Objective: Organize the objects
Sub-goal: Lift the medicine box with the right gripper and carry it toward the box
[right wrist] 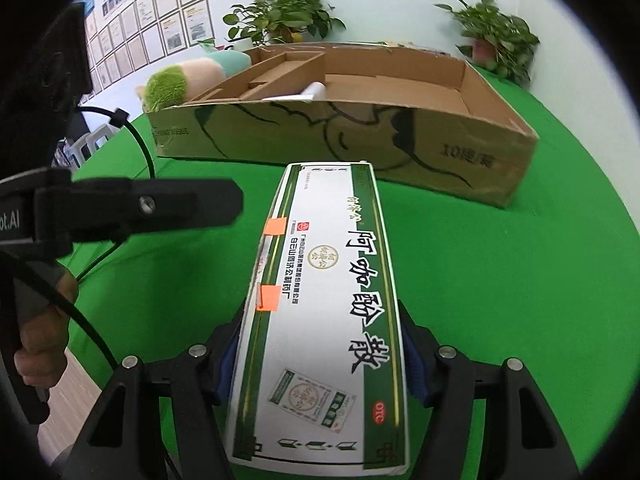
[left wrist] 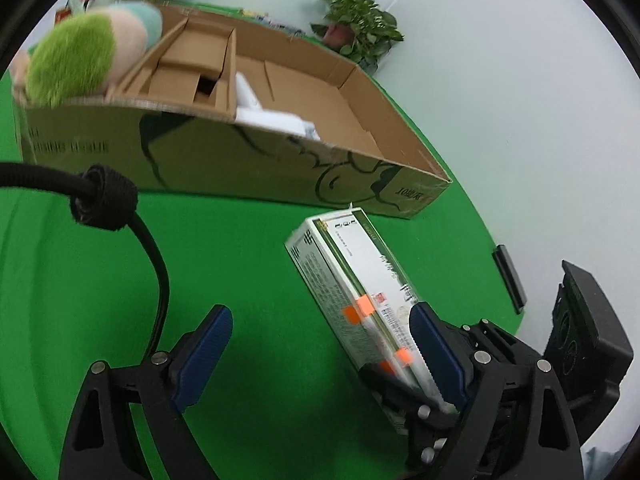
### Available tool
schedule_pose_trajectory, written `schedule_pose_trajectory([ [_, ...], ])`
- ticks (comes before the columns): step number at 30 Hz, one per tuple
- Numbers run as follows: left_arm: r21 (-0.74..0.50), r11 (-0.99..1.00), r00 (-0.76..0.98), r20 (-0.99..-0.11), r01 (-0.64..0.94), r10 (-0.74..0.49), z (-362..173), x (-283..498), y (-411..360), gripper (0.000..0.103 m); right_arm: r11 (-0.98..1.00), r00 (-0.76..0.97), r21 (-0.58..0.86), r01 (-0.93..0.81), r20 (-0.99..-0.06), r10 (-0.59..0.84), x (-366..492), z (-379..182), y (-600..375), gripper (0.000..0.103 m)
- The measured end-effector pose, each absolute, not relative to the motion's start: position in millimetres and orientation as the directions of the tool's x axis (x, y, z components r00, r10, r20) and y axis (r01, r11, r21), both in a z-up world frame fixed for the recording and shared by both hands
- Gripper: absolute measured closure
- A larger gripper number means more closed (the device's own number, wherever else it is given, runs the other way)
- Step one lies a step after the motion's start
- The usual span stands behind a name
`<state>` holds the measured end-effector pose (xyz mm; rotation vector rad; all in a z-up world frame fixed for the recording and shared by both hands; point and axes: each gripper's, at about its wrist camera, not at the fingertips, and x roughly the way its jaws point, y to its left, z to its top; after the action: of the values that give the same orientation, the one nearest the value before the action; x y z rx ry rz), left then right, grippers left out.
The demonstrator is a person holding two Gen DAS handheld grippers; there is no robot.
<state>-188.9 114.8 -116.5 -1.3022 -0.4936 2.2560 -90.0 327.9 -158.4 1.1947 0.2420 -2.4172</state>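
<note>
A long white and green medicine box (right wrist: 324, 300) with orange stickers is held lengthwise by my right gripper (right wrist: 320, 356), which is shut on its near end above the green table. The box points toward the open cardboard tray (right wrist: 500, 152). In the left wrist view the same medicine box (left wrist: 352, 292) shows at the right, with the right gripper clamped on it. My left gripper (left wrist: 320, 344) is open and empty over the green cloth, left of the box. A green and pink plush toy (left wrist: 84, 56) lies at the tray's left end.
The cardboard tray (left wrist: 240, 160) has cardboard dividers and white items (left wrist: 256, 108) inside. Potted plants (right wrist: 280, 16) stand behind it by the wall. A black cable (left wrist: 156, 256) hangs in front of the left gripper. The table edge curves on the right.
</note>
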Motion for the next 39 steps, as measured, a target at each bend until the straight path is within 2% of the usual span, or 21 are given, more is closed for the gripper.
schedule_pose_trajectory([
  [1,-0.564,-0.795,-0.413,-0.685,-0.223,0.601,-120,-190,112,0.014,-0.886,-0.519,0.046,0.461,-0.796,-0.312,-90,-159,328,0.018],
  [4,-0.621,-0.752,-0.38,-0.655,-0.222,0.653,-128,-191,115,0.014,-0.869,-0.48,0.083,0.488,-0.806,-0.347,-88,-158,330,0.017],
  [10,-0.712,-0.668,-0.311,-0.598,-0.217,0.738,-145,-191,126,0.031,-0.851,-0.494,0.041,0.523,-0.8,-0.342,-82,-153,324,0.016],
  [15,-0.738,-0.643,-0.292,-0.581,-0.204,0.76,-153,-192,124,0.044,-0.87,-0.507,0.057,0.49,-0.793,-0.338,-86,-153,323,0.017],
  [19,-0.741,-0.642,-0.289,-0.581,-0.2,0.761,-157,-192,123,0.049,-0.876,-0.503,0.067,0.477,-0.796,-0.335,-84,-155,321,0.021],
  [22,-0.739,-0.646,-0.29,-0.586,-0.193,0.757,-159,-193,118,0.055,-0.895,-0.531,0.026,0.445,-0.797,-0.288,-83,-154,323,0.037],
  [23,-0.737,-0.648,-0.289,-0.589,-0.191,0.755,-160,-194,118,0.056,-0.897,-0.534,0.024,0.442,-0.796,-0.284,-83,-154,324,0.04],
  [28,-0.734,-0.652,-0.289,-0.593,-0.188,0.751,-162,-195,112,0.057,-0.897,-0.527,0.06,0.437,-0.792,-0.309,-85,-154,330,0.041],
  [35,-0.749,-0.638,-0.288,-0.58,-0.181,0.762,-166,-198,102,0.056,-0.884,-0.462,0.262,0.388,-0.775,-0.432,-99,-153,349,0.041],
  [39,-0.736,-0.647,-0.286,-0.589,-0.196,0.756,-163,-199,99,0.058,-0.881,-0.459,0.282,0.379,-0.77,-0.443,-100,-153,349,0.041],
])
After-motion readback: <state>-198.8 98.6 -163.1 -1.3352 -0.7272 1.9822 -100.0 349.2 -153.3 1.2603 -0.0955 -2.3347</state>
